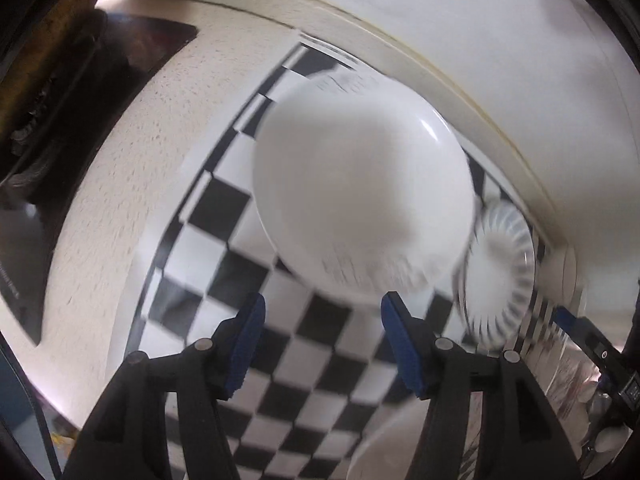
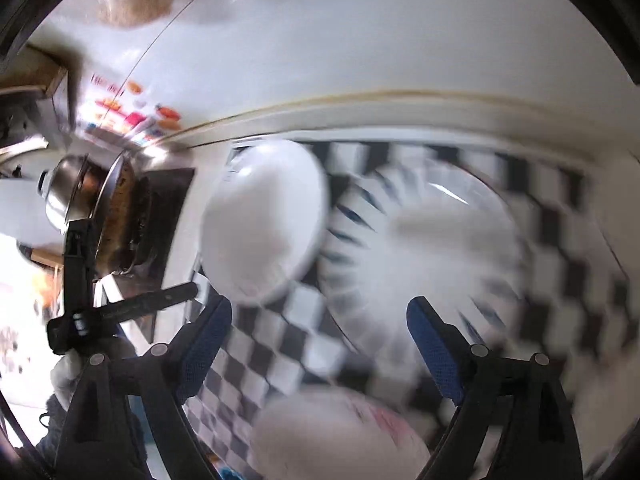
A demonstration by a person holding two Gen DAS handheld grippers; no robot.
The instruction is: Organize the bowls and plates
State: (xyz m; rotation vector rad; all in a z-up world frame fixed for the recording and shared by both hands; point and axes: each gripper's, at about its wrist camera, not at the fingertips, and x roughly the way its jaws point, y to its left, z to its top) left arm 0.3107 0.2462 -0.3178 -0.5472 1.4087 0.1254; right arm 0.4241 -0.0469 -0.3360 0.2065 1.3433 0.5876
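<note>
Nearest, the left gripper hangs released and empty above the checkered mat; the white plate lies just beyond. Rightward, the right gripper gapes empty over the striped plate. Approach rims slowly, squarely.

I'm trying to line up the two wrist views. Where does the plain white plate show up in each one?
Left wrist view: the plain white plate fills the centre, above the open left gripper.
Right wrist view: the same plate sits left of centre, beside the plate with dark radial stripes.
Shared landmark: the black-and-white checkered mat under both plates.
</note>
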